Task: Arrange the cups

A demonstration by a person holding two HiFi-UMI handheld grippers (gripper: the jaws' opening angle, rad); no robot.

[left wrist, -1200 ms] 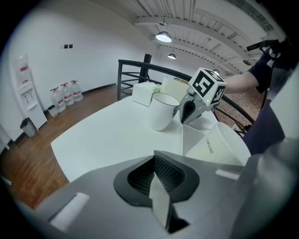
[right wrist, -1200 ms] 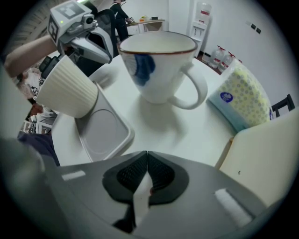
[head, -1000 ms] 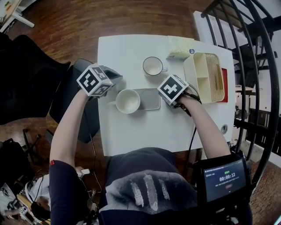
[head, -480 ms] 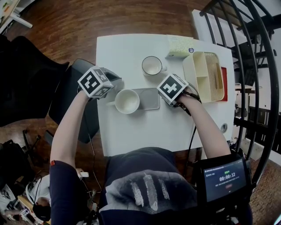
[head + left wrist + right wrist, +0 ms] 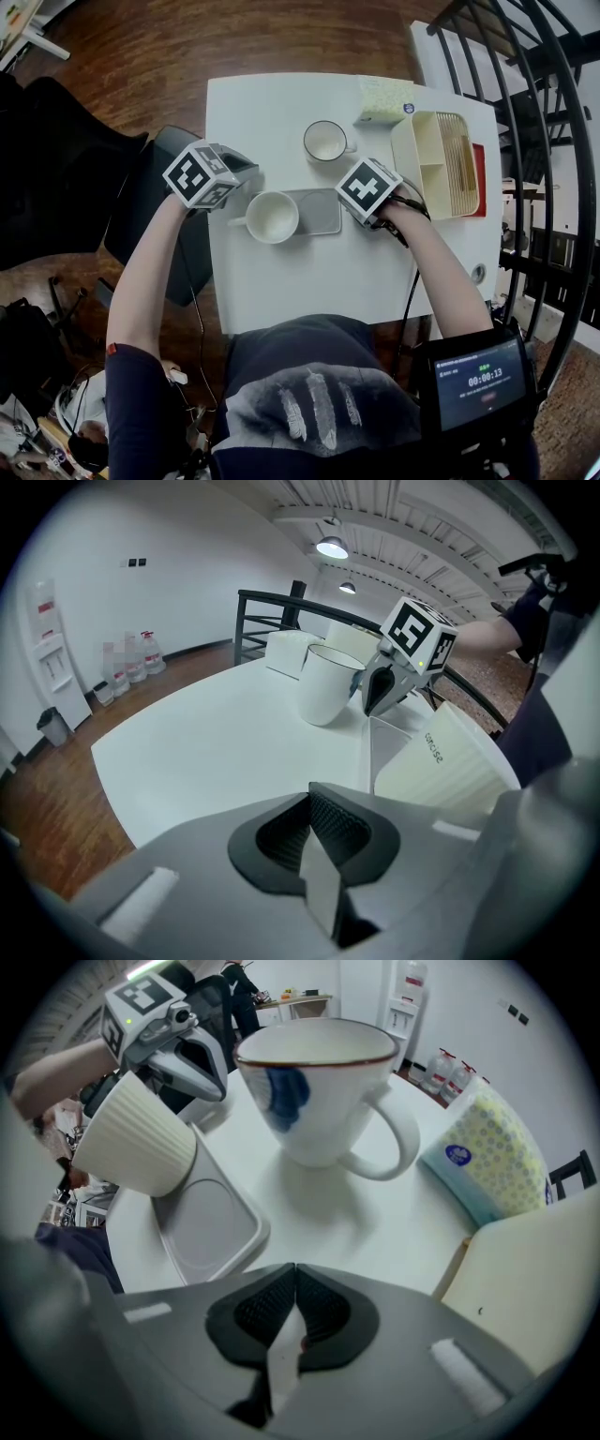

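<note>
Left claw (image 5: 314,855) and right claw (image 5: 286,1321), both pressed together and empty, flank the tray (image 5: 323,214) on the surface (image 5: 272,103). The cup (image 5: 272,217) sits at the tray's left end. The mug (image 5: 325,141) stands beyond, near tissues (image 5: 384,98) and bin (image 5: 436,164).

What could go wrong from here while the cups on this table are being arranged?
1. The ribbed cup stands at the left end of the grey tray, near the edge of the table; a nudge might tip it or push it off.
2. The left gripper and the right gripper are both shut; reaching for the handled cup without opening first could knock it over.
</note>
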